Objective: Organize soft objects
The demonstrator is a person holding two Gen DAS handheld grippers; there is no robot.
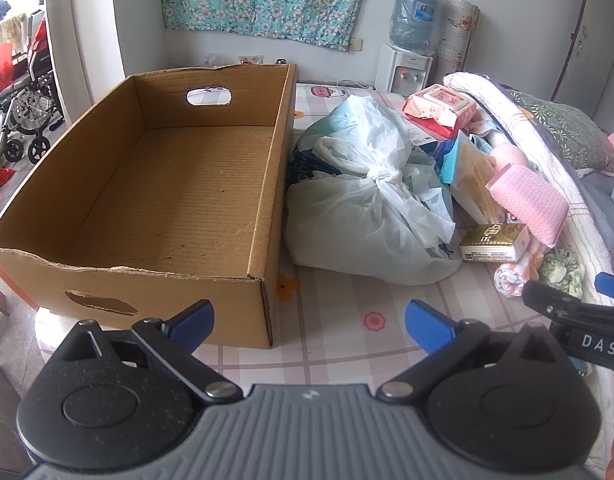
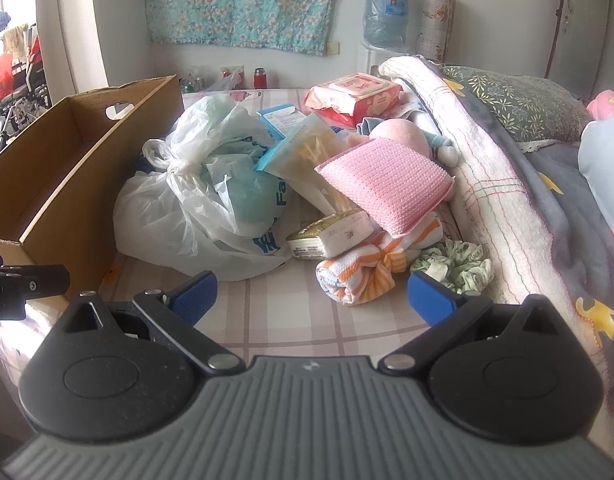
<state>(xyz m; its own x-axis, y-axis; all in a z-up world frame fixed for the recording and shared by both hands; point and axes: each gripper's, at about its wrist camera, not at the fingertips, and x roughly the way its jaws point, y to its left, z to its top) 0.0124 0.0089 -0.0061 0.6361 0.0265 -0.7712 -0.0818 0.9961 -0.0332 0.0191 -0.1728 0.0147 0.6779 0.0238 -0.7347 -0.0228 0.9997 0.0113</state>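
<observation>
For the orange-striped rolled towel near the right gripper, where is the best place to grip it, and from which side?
Probably the cinched middle of the orange-striped towel, where the roll pinches narrow. Come from the near side with the open right gripper, jaws spanning the waist. The soap box and pink sponge crowd its far side, and the green scrunchie its right.

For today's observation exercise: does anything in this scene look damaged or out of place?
Yes. The cardboard box has a ragged, torn top rim along its near wall and far wall. Beside it, the soft items sit in a loose heap, the pink sponge tilted on top.
</observation>
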